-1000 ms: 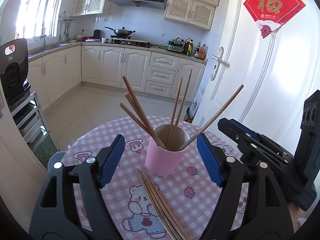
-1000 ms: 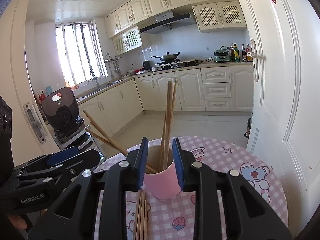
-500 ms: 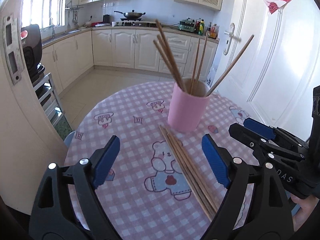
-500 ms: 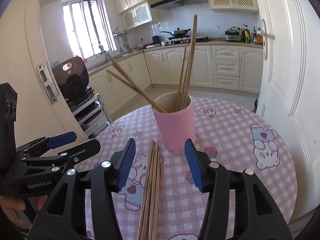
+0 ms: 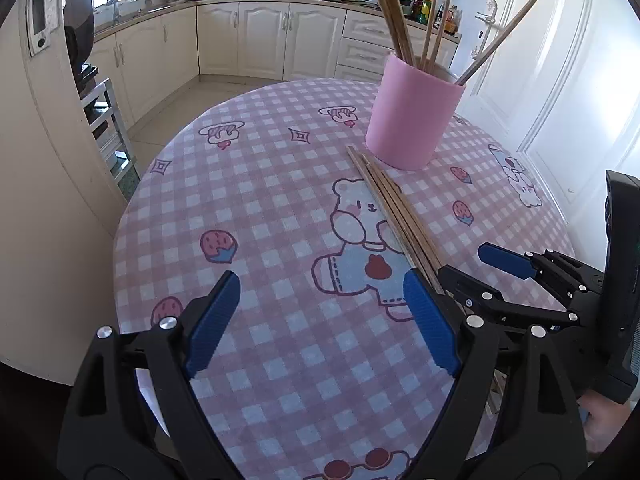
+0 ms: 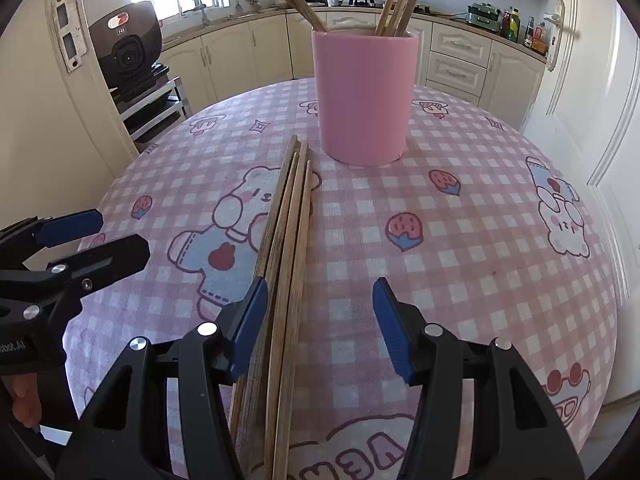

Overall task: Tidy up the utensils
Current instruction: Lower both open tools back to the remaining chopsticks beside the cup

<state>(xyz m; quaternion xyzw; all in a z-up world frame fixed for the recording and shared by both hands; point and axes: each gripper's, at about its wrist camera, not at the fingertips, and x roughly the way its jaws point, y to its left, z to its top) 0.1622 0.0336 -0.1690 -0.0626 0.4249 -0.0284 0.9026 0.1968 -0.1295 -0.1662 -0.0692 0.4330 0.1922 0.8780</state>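
A pink cup (image 5: 412, 120) (image 6: 362, 96) stands on the round pink-checked table (image 5: 240, 200) (image 6: 480, 220) with several wooden chopsticks (image 5: 392, 8) (image 6: 400, 0) upright in it. In front of it a bundle of several loose chopsticks (image 5: 396, 208) (image 6: 292, 220) lies flat on the cloth. My right gripper (image 6: 320, 292) (image 5: 476, 266) is open, low over the bundle's near end. The sticks run between its fingers, close to the left pad and well apart from the right one. My left gripper (image 5: 320, 300) (image 6: 100, 236) is open over bare cloth, left of the bundle.
A black appliance (image 6: 128, 48) sits on a metal rack past the table's left edge. A white door (image 5: 560, 60) stands close on the right. Kitchen cabinets (image 5: 260, 40) line the far wall. A person's hand (image 5: 604, 428) holds the right gripper.
Both grippers have sunk and tipped down toward the table. The right jaws have opened wider. The loose chopsticks now run between the right fingers, and the cup has moved up in both views.
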